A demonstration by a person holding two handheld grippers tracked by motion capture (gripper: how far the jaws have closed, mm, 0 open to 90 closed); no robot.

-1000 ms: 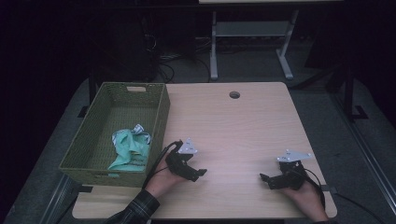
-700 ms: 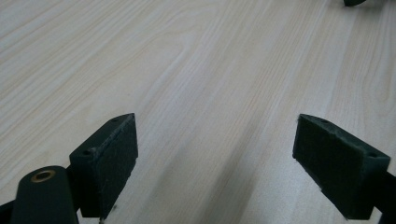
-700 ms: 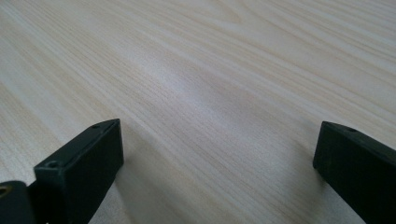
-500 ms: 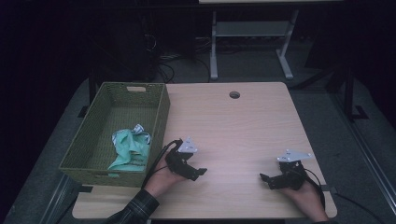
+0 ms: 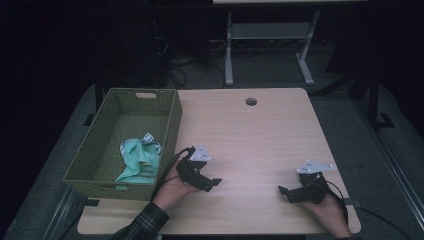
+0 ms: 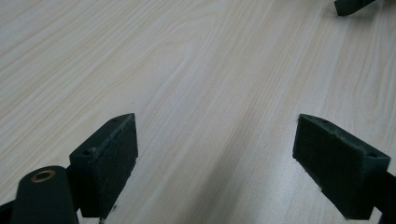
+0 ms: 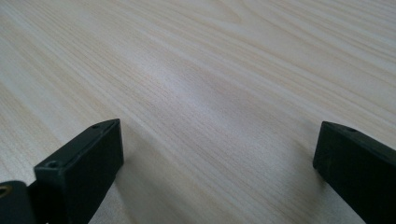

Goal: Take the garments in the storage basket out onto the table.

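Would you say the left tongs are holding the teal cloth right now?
No, the left tongs rest open on the table; the teal cloth lies in the basket.

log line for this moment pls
left gripper: open, empty, low over table | right gripper: open, empty | green cloth: in basket

high view: above, facing forward-down | gripper views: close, low over table [image 5: 260, 140] | shared: tabletop

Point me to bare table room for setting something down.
Free: the table from the basket wall to the right edge, and between the left gripper and right gripper. Crowded: the basket's near end, with crumpled cloth.
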